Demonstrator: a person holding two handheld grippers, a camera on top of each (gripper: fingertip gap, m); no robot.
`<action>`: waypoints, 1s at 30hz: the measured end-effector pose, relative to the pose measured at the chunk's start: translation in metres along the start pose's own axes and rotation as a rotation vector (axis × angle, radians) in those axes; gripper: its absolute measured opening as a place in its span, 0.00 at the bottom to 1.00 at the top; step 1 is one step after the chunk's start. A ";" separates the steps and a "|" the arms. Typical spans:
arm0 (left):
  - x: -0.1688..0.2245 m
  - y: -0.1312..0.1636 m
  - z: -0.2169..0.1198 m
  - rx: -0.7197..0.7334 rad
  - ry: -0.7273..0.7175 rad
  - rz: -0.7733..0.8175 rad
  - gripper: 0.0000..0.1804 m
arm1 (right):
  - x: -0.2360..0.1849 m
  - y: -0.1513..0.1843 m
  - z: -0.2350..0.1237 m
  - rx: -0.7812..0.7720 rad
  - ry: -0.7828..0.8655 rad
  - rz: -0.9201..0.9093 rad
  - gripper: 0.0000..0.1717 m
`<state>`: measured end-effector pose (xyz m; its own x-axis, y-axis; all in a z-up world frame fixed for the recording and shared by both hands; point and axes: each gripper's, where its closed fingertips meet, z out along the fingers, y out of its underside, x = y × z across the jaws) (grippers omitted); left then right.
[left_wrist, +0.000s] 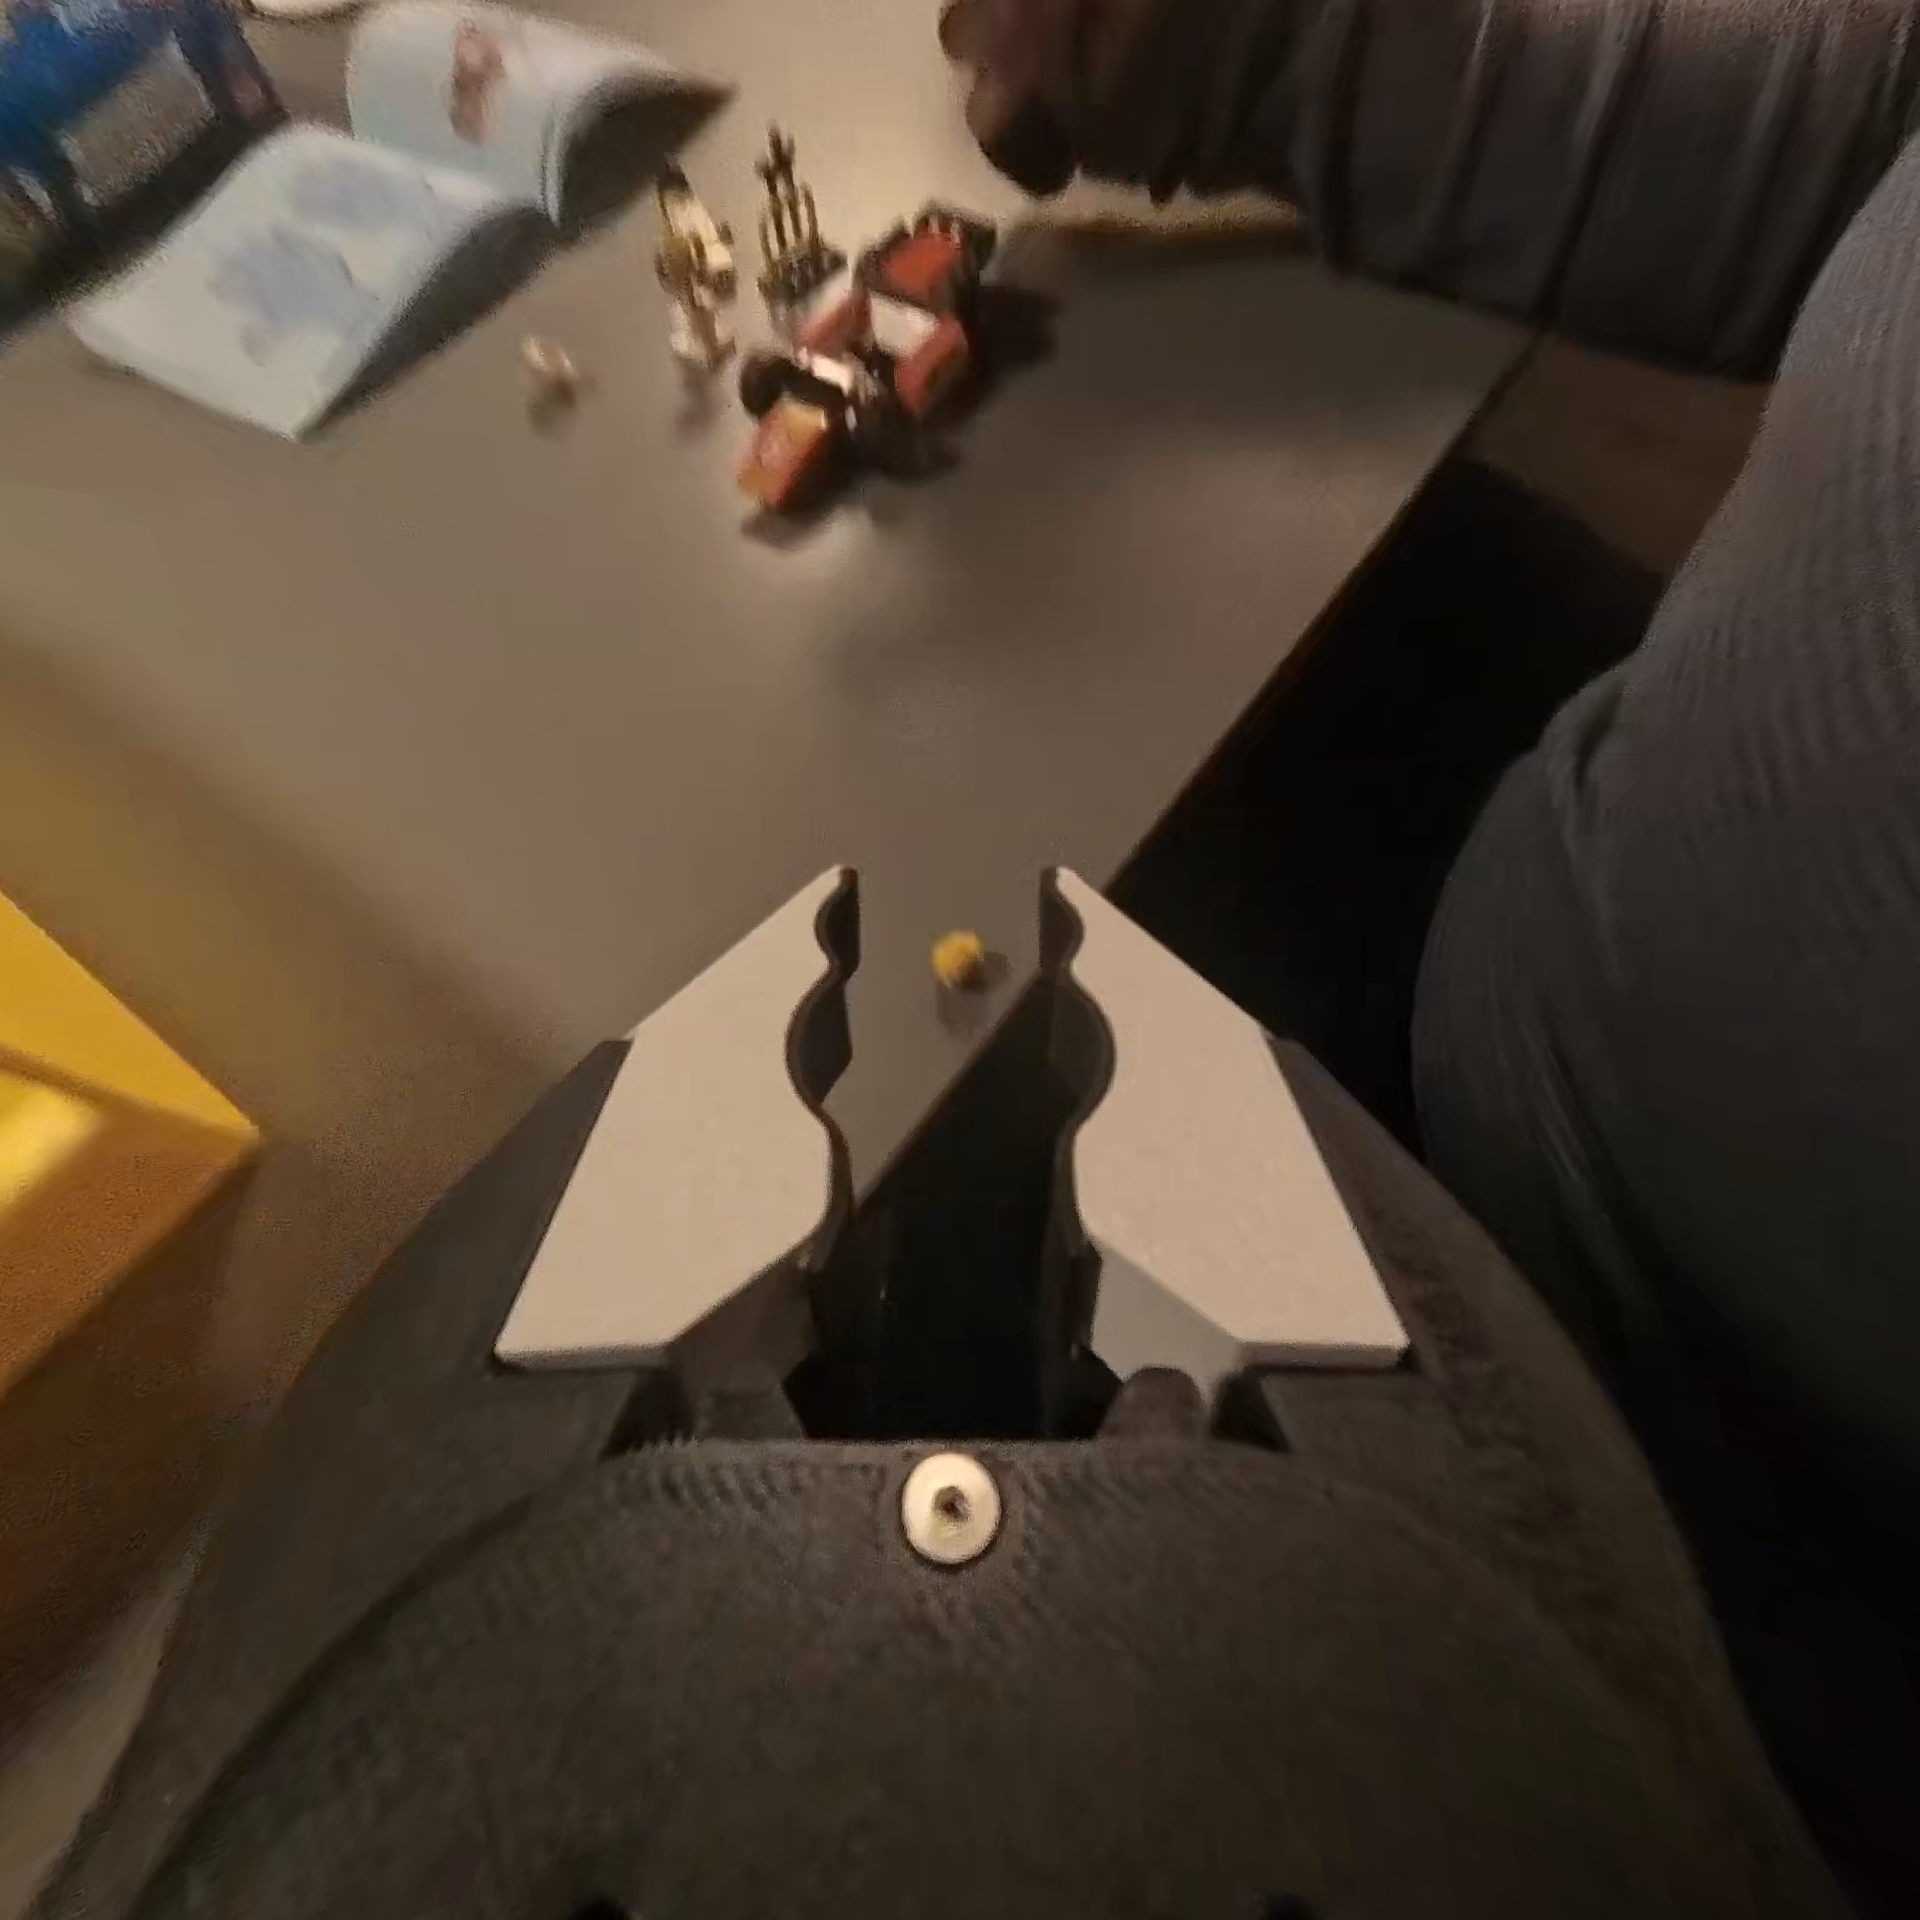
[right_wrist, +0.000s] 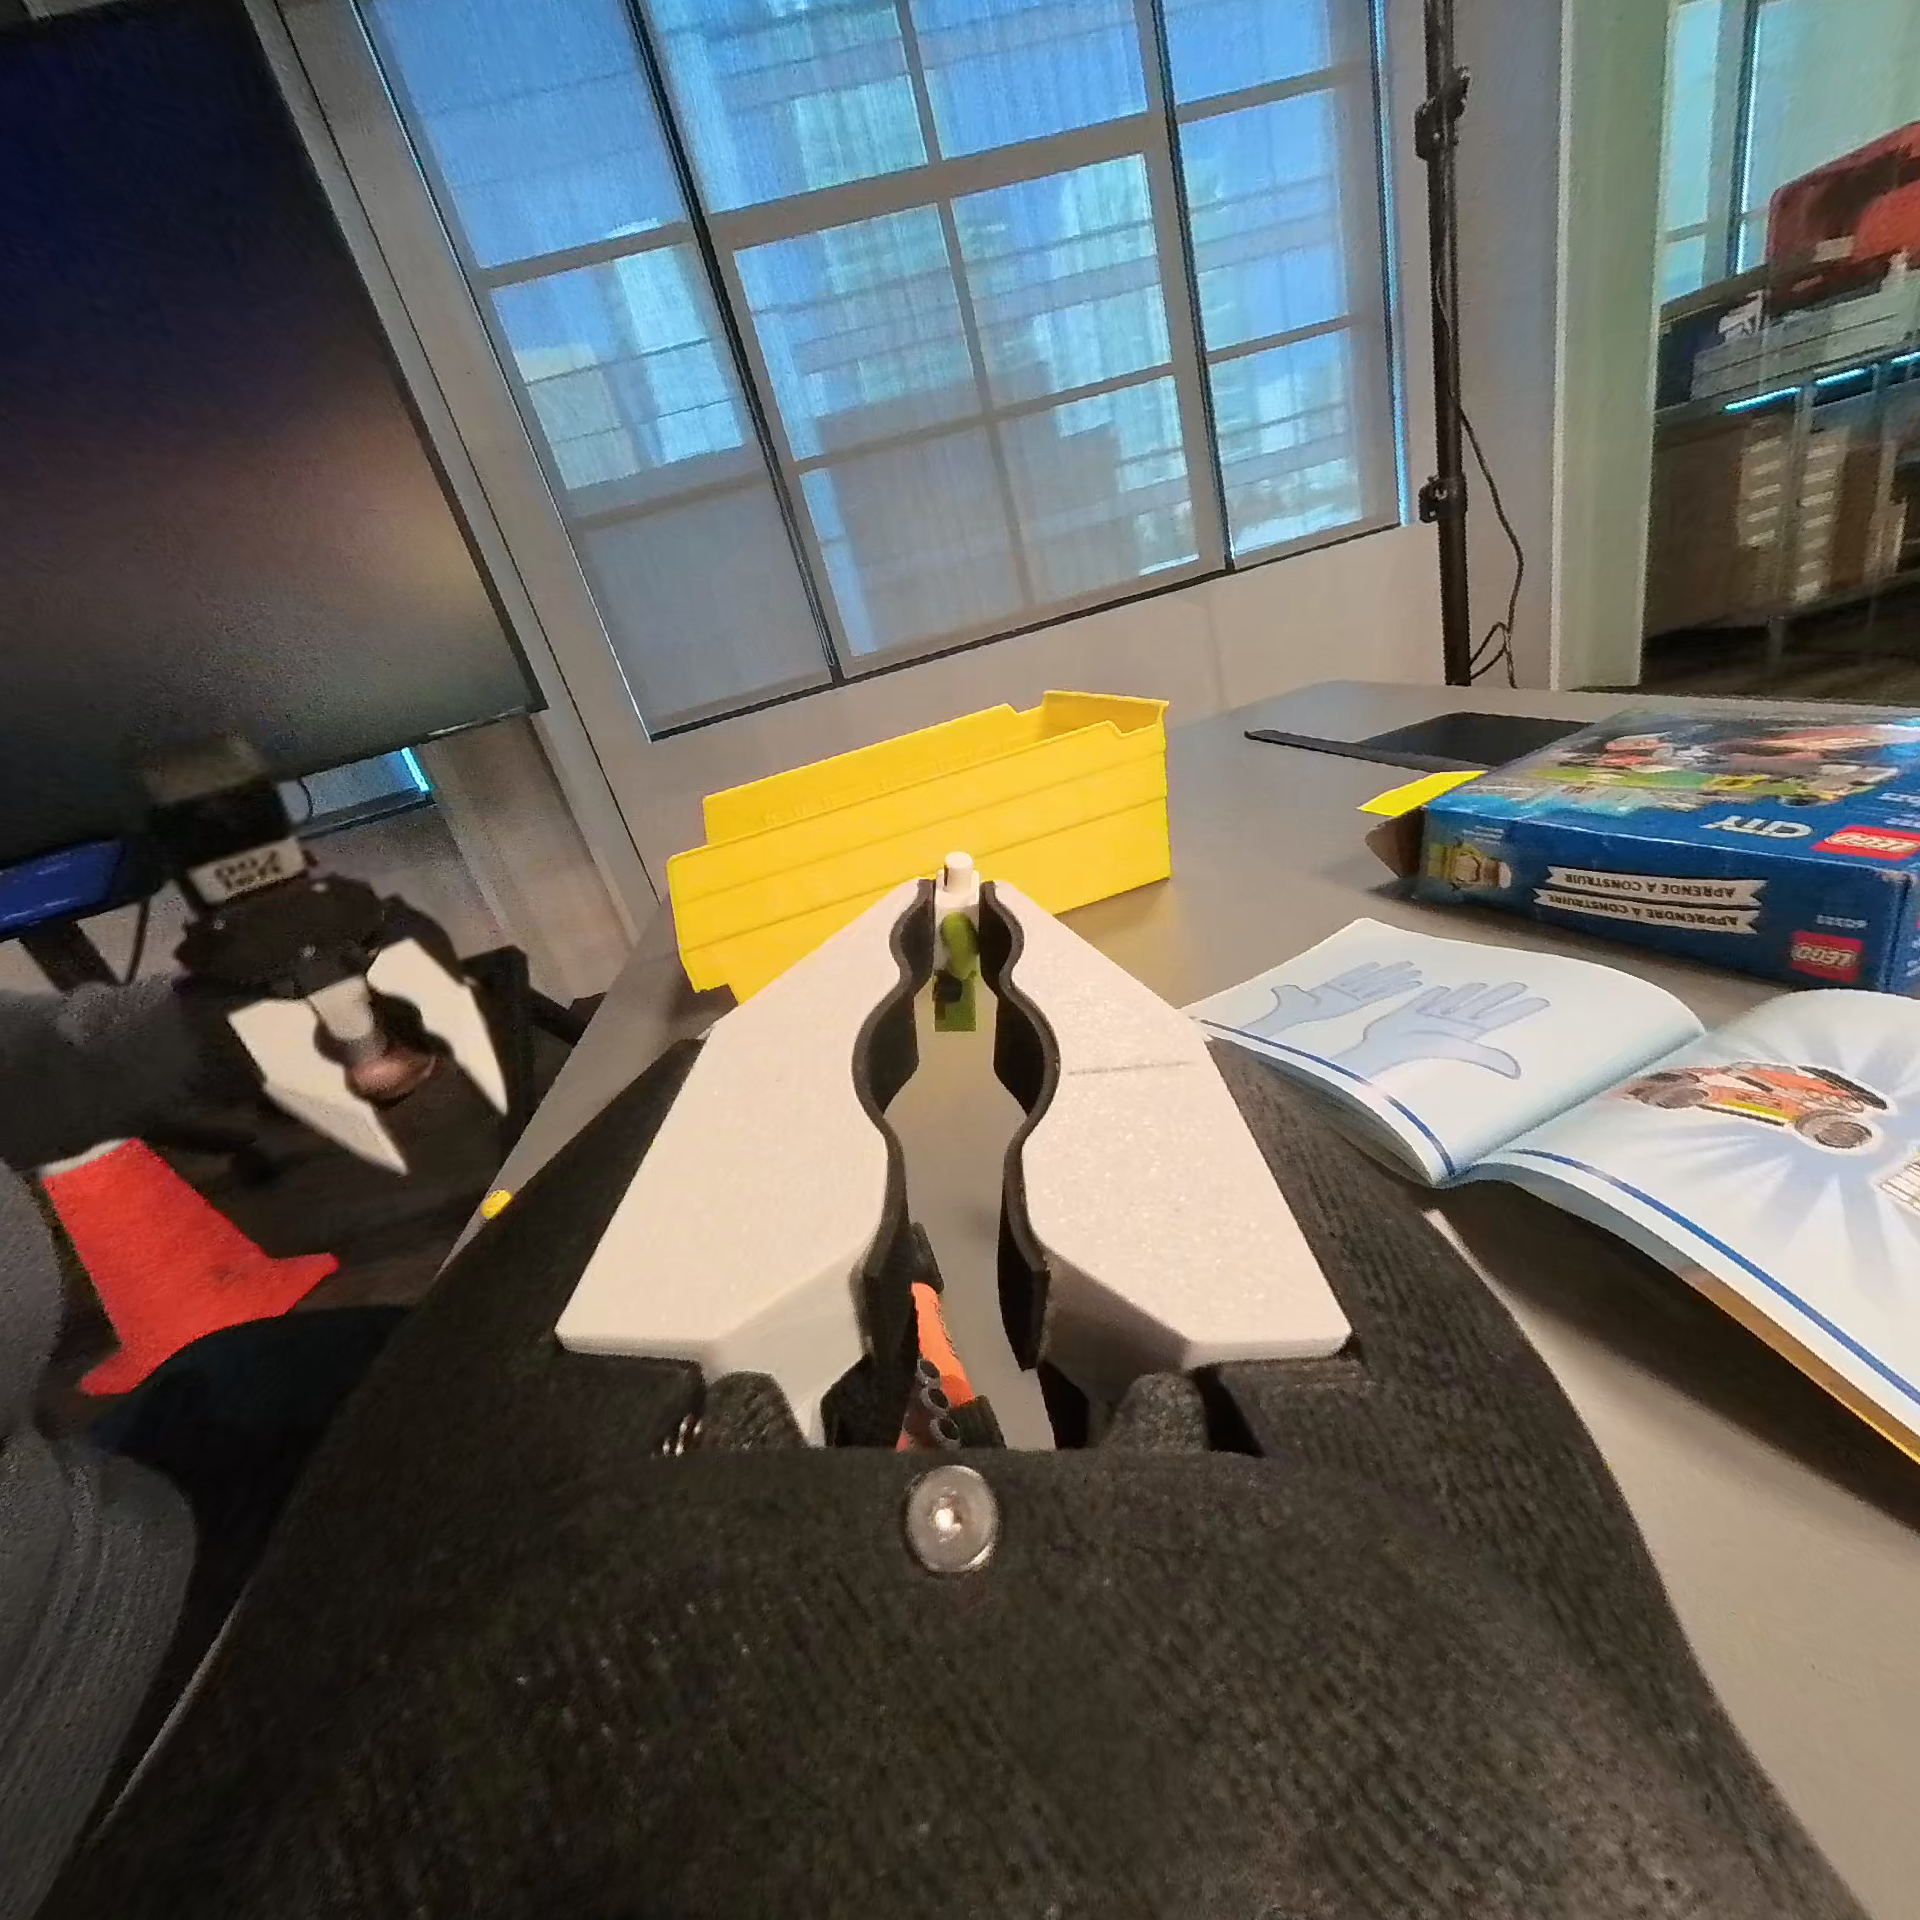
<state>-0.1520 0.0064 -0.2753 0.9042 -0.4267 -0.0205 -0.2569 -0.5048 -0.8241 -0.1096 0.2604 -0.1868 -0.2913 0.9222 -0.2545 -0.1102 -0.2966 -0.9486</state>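
Black housing and pale fingers fill the foreground of both wrist views. We hold the left gripper (left_wrist: 948, 883) over the near edge of the grey table (left_wrist: 520, 675), its jaws apart and gripping nothing. A small yellow piece (left_wrist: 957, 957) lies on the table just inside that edge, seen between the fingertips with clear space on either side. We judge the piece to be a toy figure's head, though motion blur prevents certainty. The edge runs directly beneath the right-hand finger, so the piece lies close to the drop.

We hold the right gripper (right_wrist: 956, 904) raised above the table, jaws clamped on a small white and lime-green figure body (right_wrist: 957, 961). Its white neck peg projects past the fingertips, which keeps that end free.

Further along the table stand two slim tan figures (left_wrist: 698, 260), a red and white brick vehicle (left_wrist: 873, 364) and a small loose part (left_wrist: 548, 362). An open instruction booklet (right_wrist: 1558, 1091) lies toward the right side, with a blue toy box (right_wrist: 1683, 862) beyond it. A yellow bin (right_wrist: 925, 821) sits at the far left corner. An orange cone (right_wrist: 166, 1247) stands off the table at the left.

Dark grey fabric (left_wrist: 1714, 935) borders the table edge beside the left gripper. Nothing lies between the open jaws and the yellow piece.
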 end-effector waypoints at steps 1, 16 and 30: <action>0.003 0.012 0.001 -0.016 -0.015 -0.004 0.18 | -0.001 0.000 0.000 0.001 -0.002 -0.001 0.04; -0.021 0.022 0.031 -0.004 -0.135 -0.024 0.00 | -0.002 -0.012 -0.007 0.040 0.006 -0.027 0.04; -0.049 0.010 0.046 -0.002 -0.206 -0.142 0.08 | -0.002 -0.015 -0.009 0.046 -0.002 -0.022 0.04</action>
<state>-0.1827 0.0569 -0.3090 0.9817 -0.1893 -0.0200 -0.1230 -0.5504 -0.8258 -0.0990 0.2649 -0.1736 -0.2902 0.9282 -0.2330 -0.1603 -0.2871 -0.9444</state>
